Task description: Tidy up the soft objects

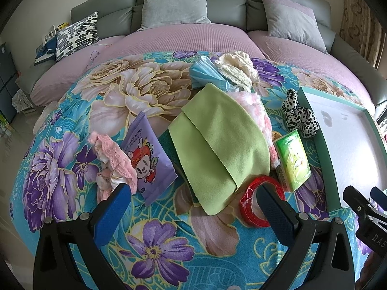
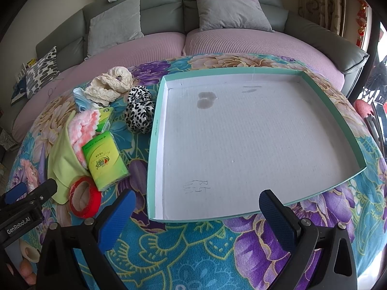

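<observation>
A pile of soft things lies on the floral cloth: a green cloth (image 1: 217,142), a fluffy pink cloth (image 1: 254,111), a pink lace piece (image 1: 113,164), a cream lace piece (image 1: 237,68), a blue face mask (image 1: 205,72) and a leopard scrunchie (image 1: 300,116). My left gripper (image 1: 193,205) is open and empty, hovering just before the green cloth. A shallow teal tray (image 2: 154,145) with a white bottom holds nothing. My right gripper (image 2: 198,207) is open and empty over the tray's near edge.
A purple wipes pack (image 1: 150,162), a green tissue pack (image 1: 293,162) and a red tape roll (image 1: 261,200) lie among the cloths. A grey sofa (image 2: 217,0) with cushions stands behind the table. The right gripper shows at the left wrist view's right edge (image 1: 365,200).
</observation>
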Demonstrator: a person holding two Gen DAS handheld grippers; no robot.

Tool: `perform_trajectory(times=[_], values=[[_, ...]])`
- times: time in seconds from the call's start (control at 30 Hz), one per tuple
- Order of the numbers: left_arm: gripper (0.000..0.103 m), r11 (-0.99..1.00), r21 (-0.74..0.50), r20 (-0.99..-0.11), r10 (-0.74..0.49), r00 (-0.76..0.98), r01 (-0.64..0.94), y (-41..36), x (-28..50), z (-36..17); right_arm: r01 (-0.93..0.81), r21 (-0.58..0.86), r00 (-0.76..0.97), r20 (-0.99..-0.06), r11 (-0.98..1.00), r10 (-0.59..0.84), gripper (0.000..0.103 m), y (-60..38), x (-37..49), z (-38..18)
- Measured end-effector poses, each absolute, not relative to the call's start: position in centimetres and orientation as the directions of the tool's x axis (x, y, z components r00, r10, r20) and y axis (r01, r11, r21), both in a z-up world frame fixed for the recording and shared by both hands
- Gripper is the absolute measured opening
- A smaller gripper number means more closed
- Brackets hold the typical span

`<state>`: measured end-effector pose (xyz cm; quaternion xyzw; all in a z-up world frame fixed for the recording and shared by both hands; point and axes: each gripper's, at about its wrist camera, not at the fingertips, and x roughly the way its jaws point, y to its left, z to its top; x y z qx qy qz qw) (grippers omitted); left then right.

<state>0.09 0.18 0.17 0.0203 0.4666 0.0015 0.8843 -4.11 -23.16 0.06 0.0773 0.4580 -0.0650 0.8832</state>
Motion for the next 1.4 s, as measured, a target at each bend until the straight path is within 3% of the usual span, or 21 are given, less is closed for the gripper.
perform_trajectory(times=[0.4,0.73,0.9,1.27,1.4], values=[[0.103,1.000,0.006,-0.819,0.004,0.573,0.002,1.0,0.1,0.7,0.178,0.056,0.574,-0.817,0.982,-0.057,0.103,-22.8,-4.1,0.5],[0.103,0.988,-0.070,-0.758,0.038,0.652,-0.138,6.1,0.5,4.4,0.128,0.033,0.674,-0.736,0.991,-0.063,0.103,-21.0,-3.8,4.1],[0.103,0.960,-0.157,-0.763,0.031,0.646,-0.231,9.8,1.8,4.8,0.029,0.036,0.700,-0.714,0.999,0.005,0.103,-18.5,-2.8,5.5],[0.103,0.882,-0.225,-0.730,0.128,0.671,-0.414,13.5,2.3,3.5,-0.109,0.131,0.662,-0.730,0.985,0.170,0.103,-14.1,1.2,5.3],[0.103,0.883,-0.245,-0.731,0.103,0.674,-0.401,13.8,2.2,1.8,-0.127,0.129,0.628,-0.757,0.983,0.181,0.103,-13.1,1.8,3.5]])
